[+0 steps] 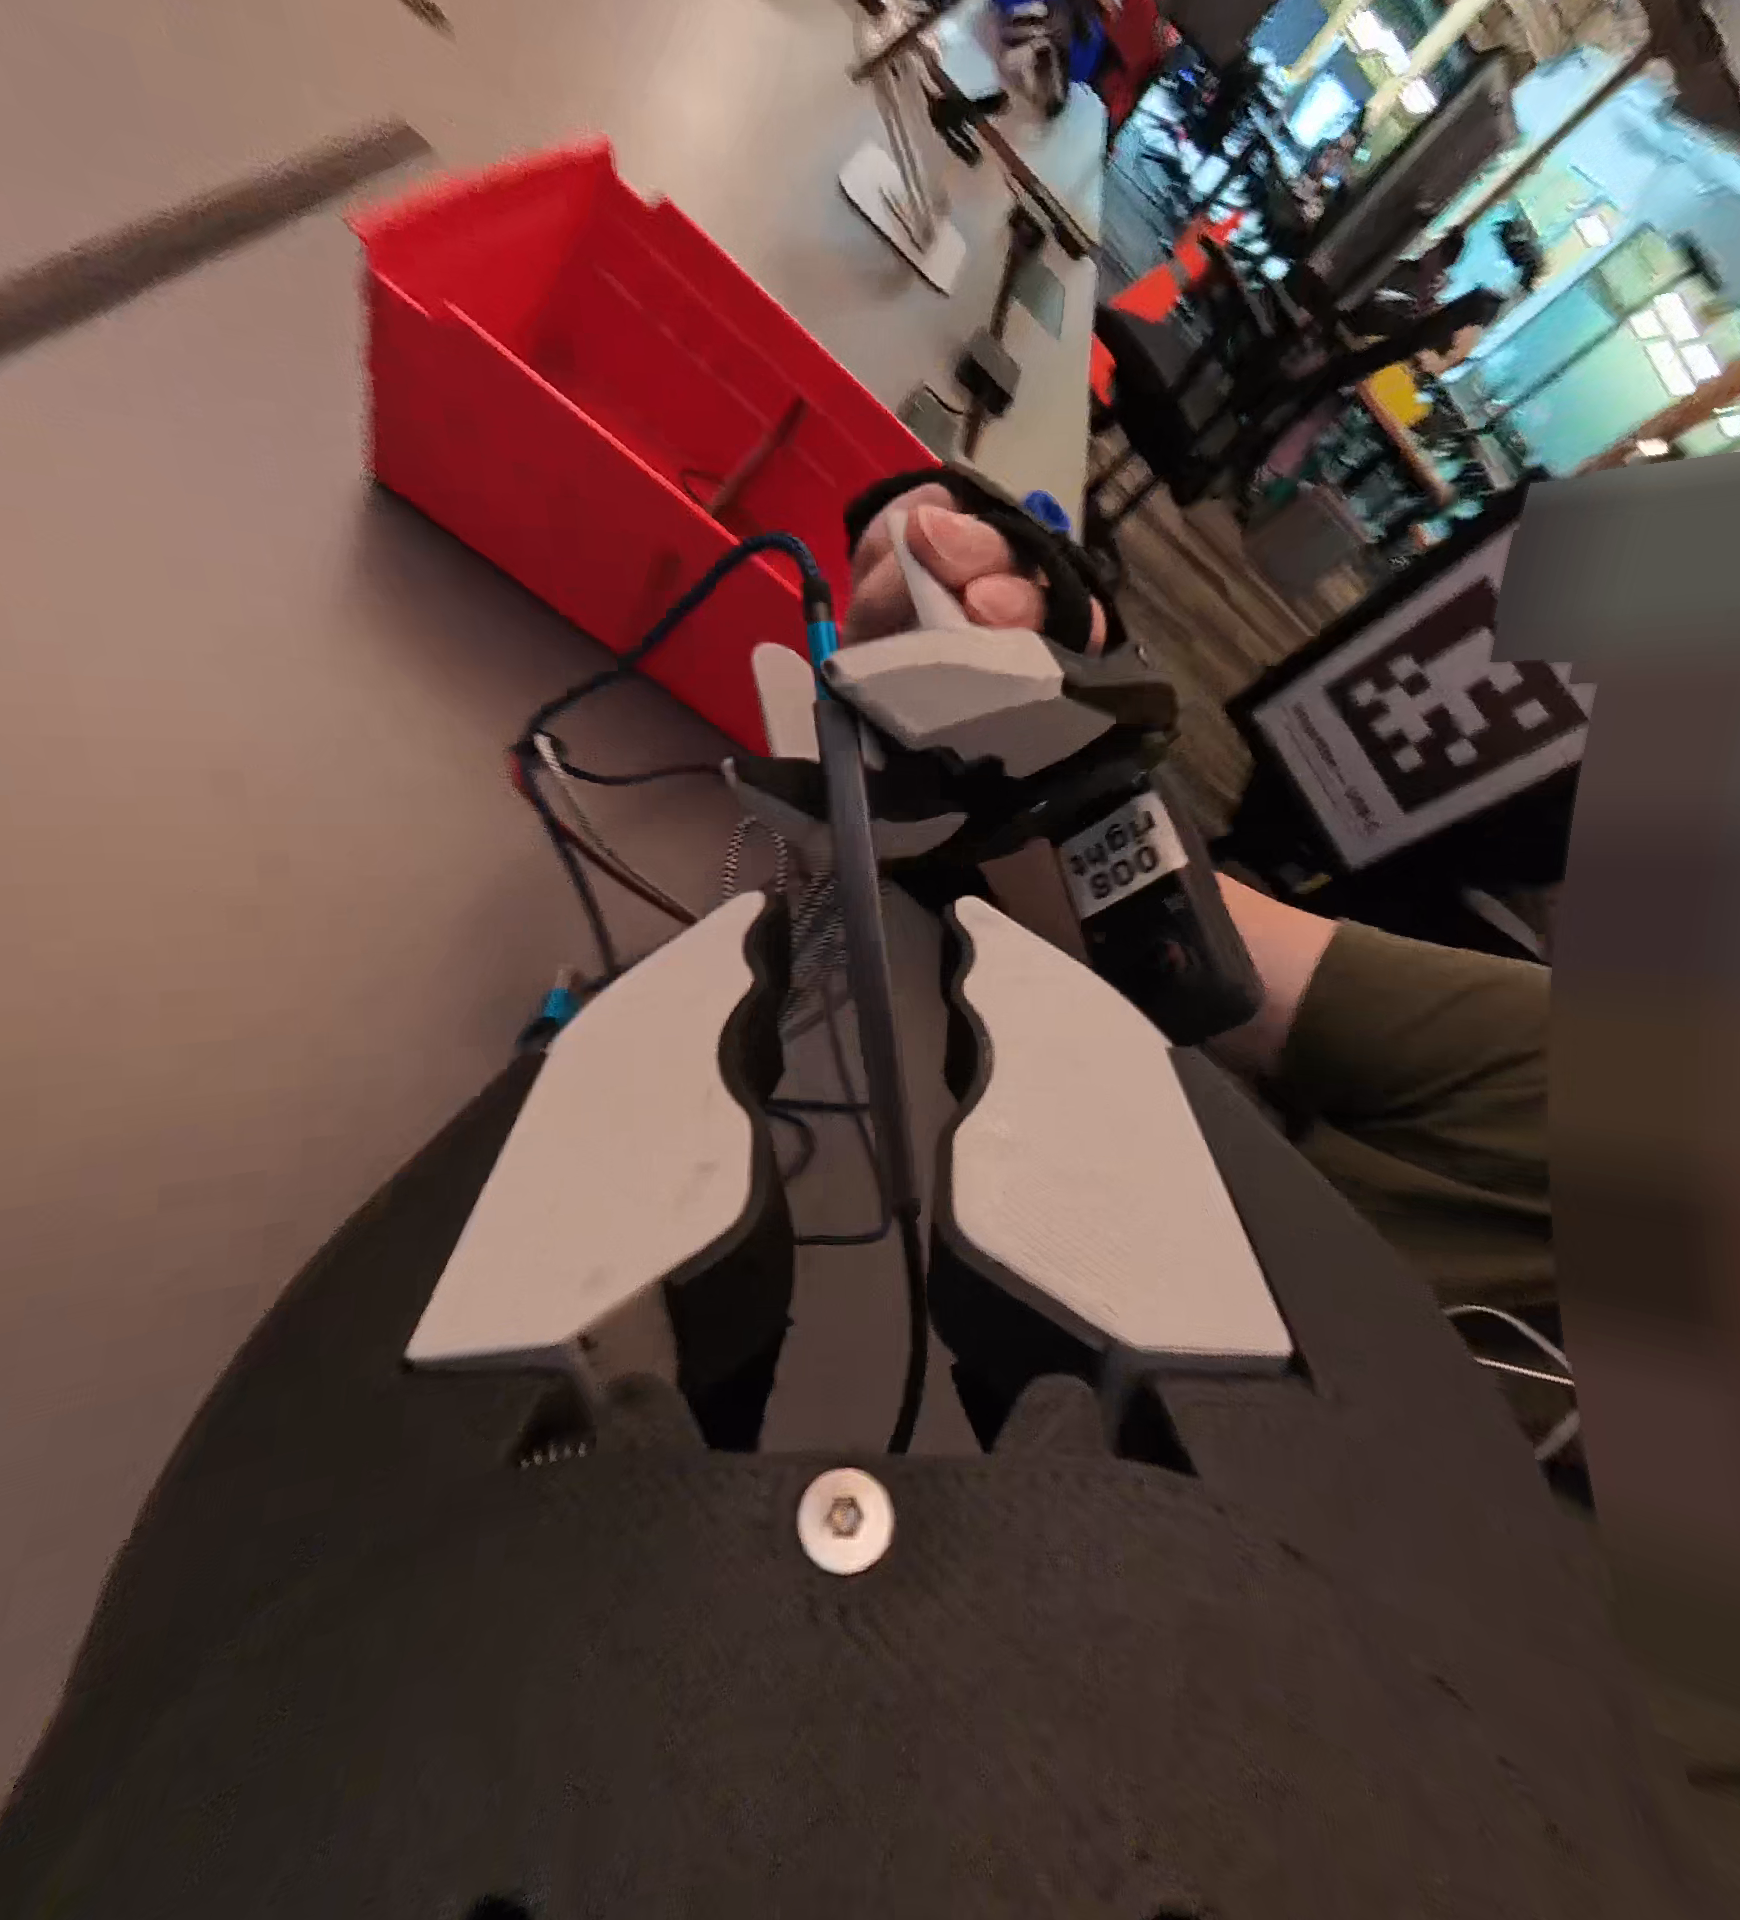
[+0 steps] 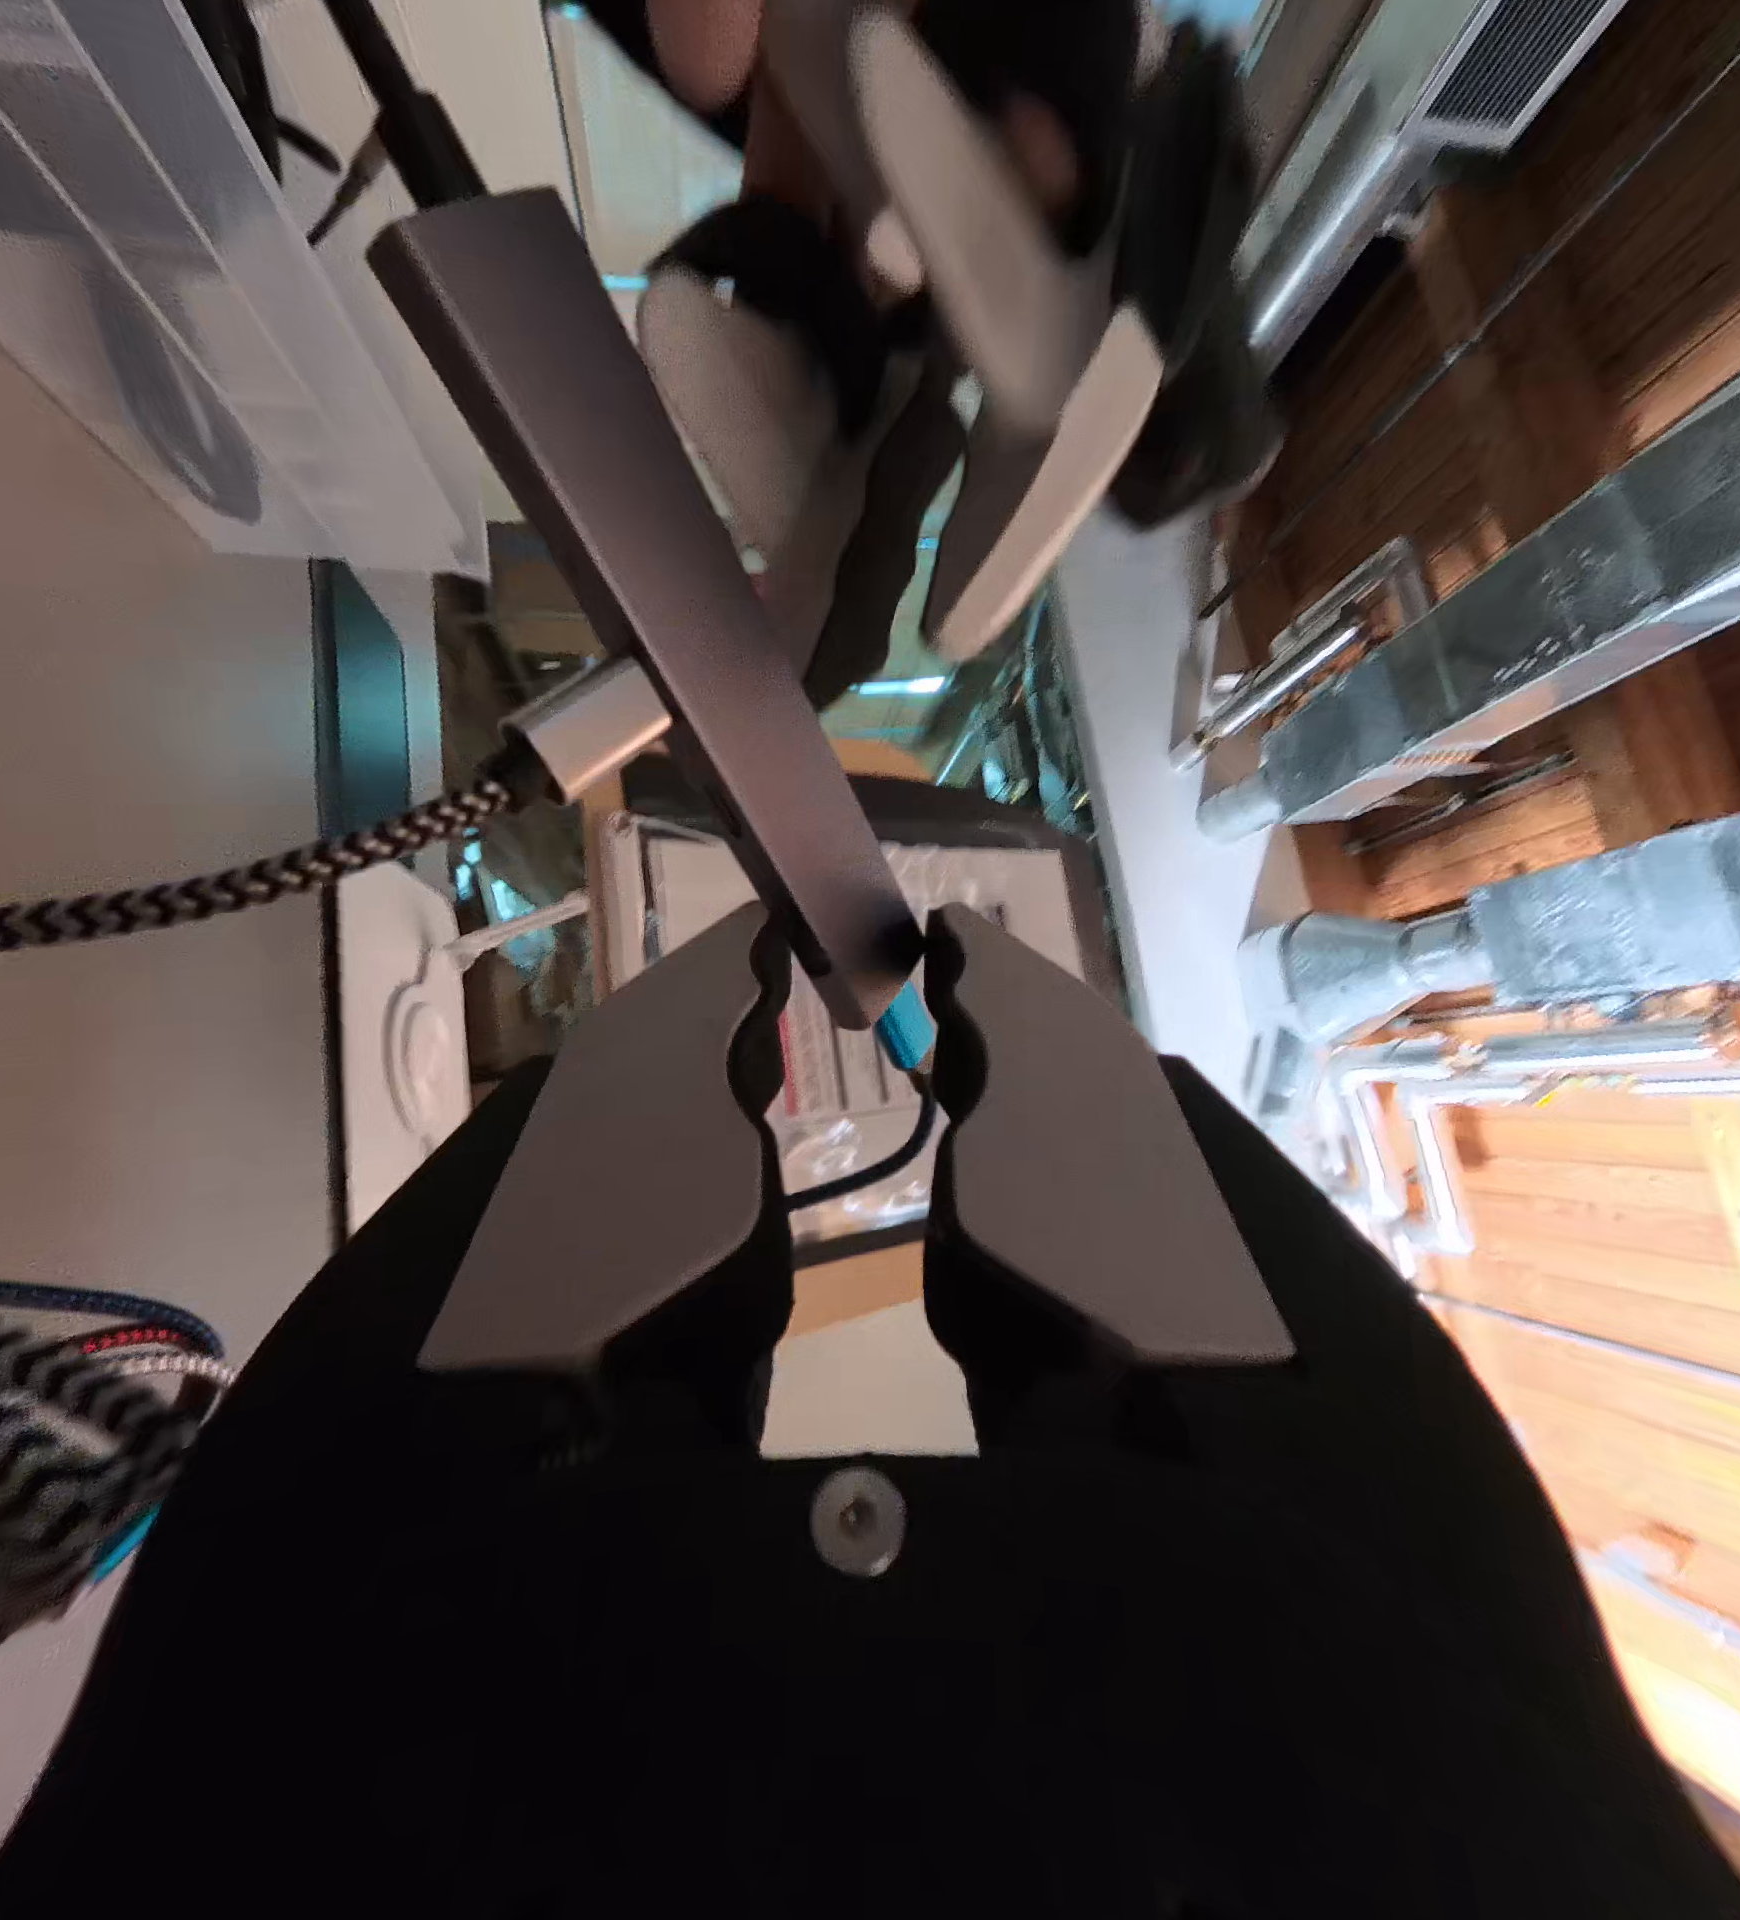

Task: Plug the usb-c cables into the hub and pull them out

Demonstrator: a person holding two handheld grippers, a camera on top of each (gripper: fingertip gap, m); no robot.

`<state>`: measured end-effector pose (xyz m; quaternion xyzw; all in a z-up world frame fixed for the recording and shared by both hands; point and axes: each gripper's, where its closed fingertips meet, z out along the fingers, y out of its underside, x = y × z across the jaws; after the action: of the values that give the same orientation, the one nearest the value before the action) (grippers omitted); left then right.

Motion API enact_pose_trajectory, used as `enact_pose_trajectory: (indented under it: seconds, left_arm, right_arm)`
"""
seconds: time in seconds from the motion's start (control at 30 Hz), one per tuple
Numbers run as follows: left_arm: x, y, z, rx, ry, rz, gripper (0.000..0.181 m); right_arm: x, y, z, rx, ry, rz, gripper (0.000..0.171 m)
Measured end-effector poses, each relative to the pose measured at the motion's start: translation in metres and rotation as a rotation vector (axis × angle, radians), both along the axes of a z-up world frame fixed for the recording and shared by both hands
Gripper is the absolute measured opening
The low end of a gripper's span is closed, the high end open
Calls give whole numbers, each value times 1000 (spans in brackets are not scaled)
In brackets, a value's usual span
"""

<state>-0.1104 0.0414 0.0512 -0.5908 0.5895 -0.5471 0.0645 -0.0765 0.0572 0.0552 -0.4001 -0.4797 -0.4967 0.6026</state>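
The hub (image 1: 861, 935) is a thin dark grey bar held up in the air. In the left wrist view it runs between my left gripper's (image 1: 850, 914) two grey fingers with a gap on each side, so that gripper is open. My right gripper (image 2: 853, 930) is shut on the hub's (image 2: 637, 582) near end. A blue usb-c plug (image 2: 902, 1029) sits in that end, and it also shows in the left wrist view (image 1: 822, 636). A silver plug (image 2: 591, 738) on a black-and-white braided cable (image 2: 222, 883) sits in the hub's side.
A red bin (image 1: 585, 416) stands on the grey table (image 1: 170, 727) behind the grippers. Loose cables and another blue plug (image 1: 559, 1003) lie in front of it. A black-and-white marker board (image 1: 1417, 717) stands at the right. A clear plastic box (image 2: 118, 260) and a cable bundle (image 2: 14, 1434) lie at the left. About 4 centimetres separates my left fingertips from my right.
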Motion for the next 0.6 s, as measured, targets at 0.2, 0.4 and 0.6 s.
enact_pose_trajectory:
  seconds: [0.2, 0.4, 0.6]
  left_arm:
    - [-14, 4, -8, 263, 16, -12, 46]
    - [-2, -13, -38, 16, 168, -99, 32]
    - [7, -19, -36, -203, 147, -149, 17]
  right_arm:
    - [25, 11, -6, -84, 98, -95, 25]
    - [22, 9, -3, -49, 64, -90, 25]
    - [25, 7, -3, -14, 47, -72, 25]
